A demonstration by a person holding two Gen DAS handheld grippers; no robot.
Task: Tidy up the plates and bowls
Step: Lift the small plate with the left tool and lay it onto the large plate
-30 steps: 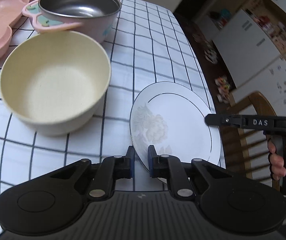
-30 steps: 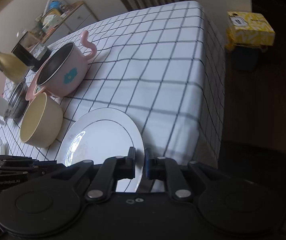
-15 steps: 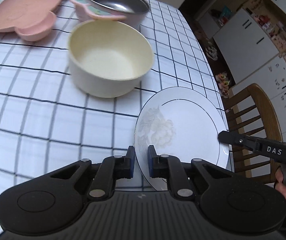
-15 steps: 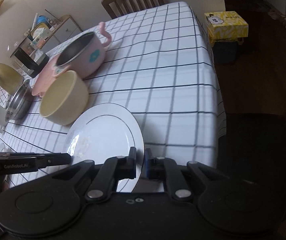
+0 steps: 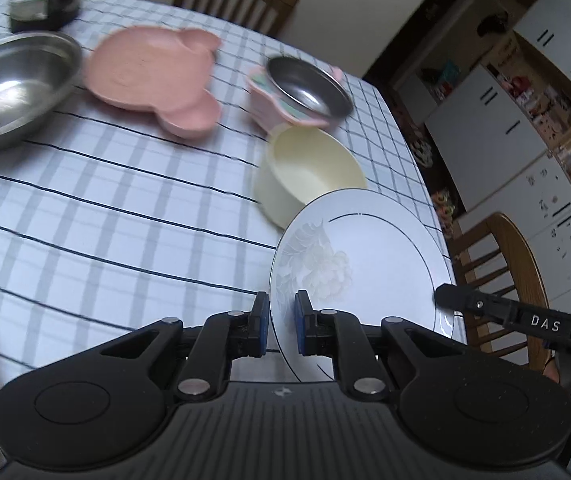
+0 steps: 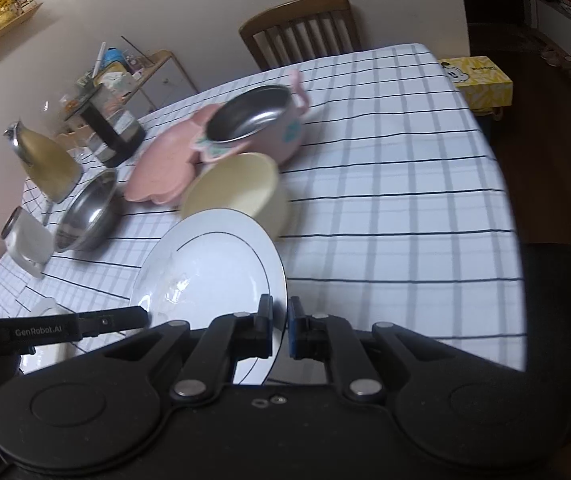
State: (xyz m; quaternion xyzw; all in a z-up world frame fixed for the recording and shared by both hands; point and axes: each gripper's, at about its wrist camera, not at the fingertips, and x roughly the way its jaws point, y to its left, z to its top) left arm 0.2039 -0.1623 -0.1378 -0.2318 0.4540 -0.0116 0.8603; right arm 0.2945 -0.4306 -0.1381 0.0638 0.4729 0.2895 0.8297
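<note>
We have both grippers clamped on opposite edges of one white plate (image 5: 365, 264): the left gripper (image 5: 279, 326) pinches the rim at the plate's 7 o'clock in the left wrist view, and the right gripper (image 6: 279, 328) pinches the rim at about 5 o'clock in the right wrist view, pads closed against the china on each side. A second ago the plate hung low and close over the checked tablecloth (image 5: 105, 216) with the cream bowl (image 5: 309, 172) large at 10 o'clock; now the bowl sits small at 12 o'clock just beyond the plate's far rim, and the whole table has opened up behind it, so we judge the plate lifted and drawn back, on its way to a new spot. Beyond it, the pink steel-lined bowl (image 5: 305, 94) stands at 12 o'clock, the pink bear-shaped plate (image 5: 149, 76) at 11 o'clock, and the steel bowl (image 5: 13, 84) at 10 o'clock. Every bowl we can see into looks empty, as does the carried plate. The likely next step, in our view, is stacking this plate with the pink one.
</note>
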